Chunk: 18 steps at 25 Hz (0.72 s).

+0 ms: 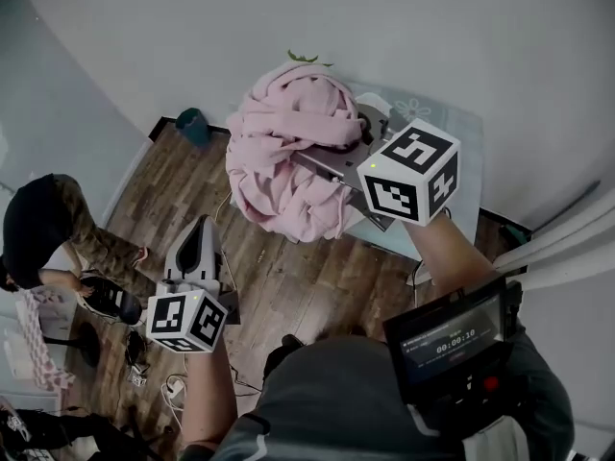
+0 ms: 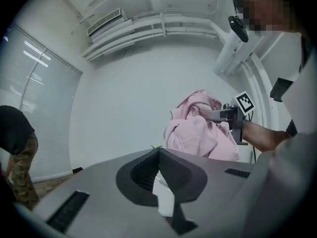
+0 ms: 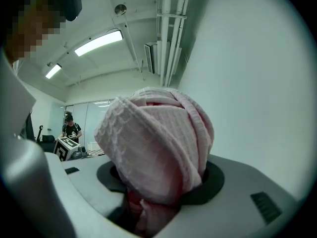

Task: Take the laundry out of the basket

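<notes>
Bundle of pink laundry (image 1: 283, 157) between jaws of right gripper (image 1: 332, 161)

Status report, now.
Right gripper shut on pink cloth, held high. Left gripper shut, lower, apart from it. Basket out of sight; nothing blocking.

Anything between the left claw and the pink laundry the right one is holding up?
Nothing visible. The pink laundry hangs bunched in the right claw, and from the left claw only open air lies up to it. The left claw is not touching the cloth.
</notes>
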### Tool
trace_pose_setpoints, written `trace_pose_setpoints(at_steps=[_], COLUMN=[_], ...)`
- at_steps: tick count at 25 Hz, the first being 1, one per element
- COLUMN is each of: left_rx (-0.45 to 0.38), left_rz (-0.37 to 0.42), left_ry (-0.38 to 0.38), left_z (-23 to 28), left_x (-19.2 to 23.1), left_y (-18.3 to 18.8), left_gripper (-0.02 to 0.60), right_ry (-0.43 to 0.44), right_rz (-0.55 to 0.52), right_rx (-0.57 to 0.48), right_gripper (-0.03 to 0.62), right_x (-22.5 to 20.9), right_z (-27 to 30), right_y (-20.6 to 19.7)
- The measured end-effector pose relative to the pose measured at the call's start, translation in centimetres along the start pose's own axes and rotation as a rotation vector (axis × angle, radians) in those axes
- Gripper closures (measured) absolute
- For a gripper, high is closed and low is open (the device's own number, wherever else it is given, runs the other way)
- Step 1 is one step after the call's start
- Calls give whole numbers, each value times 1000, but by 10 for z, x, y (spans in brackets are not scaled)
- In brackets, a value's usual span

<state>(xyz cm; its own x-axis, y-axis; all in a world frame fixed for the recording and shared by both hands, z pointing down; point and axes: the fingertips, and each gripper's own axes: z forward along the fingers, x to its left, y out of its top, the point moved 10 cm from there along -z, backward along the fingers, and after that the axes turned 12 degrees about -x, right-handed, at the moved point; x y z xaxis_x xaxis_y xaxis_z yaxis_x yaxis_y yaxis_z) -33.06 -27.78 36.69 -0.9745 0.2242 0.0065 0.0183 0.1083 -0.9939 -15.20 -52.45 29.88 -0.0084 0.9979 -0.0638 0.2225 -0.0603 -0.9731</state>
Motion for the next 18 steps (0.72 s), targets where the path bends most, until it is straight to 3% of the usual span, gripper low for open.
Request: trace_pose_setpoints(at_steps=[3, 9, 18], left_rx=[-10, -55, -75], left_rz=[18, -12, -18], left_ry=[9, 13, 43], left_z=[-12, -123, -157], left_x=[10, 84, 136], left_y=[0, 75, 79], left_gripper=[578, 578, 578], right_ry=[33, 18, 17], right_rz=[-4, -15, 18], right_rx=[-16, -11, 12], right_gripper=[333, 333, 333], right_x=[17, 159, 209], right_z=[12, 68, 108], right_y=[-2, 44, 11])
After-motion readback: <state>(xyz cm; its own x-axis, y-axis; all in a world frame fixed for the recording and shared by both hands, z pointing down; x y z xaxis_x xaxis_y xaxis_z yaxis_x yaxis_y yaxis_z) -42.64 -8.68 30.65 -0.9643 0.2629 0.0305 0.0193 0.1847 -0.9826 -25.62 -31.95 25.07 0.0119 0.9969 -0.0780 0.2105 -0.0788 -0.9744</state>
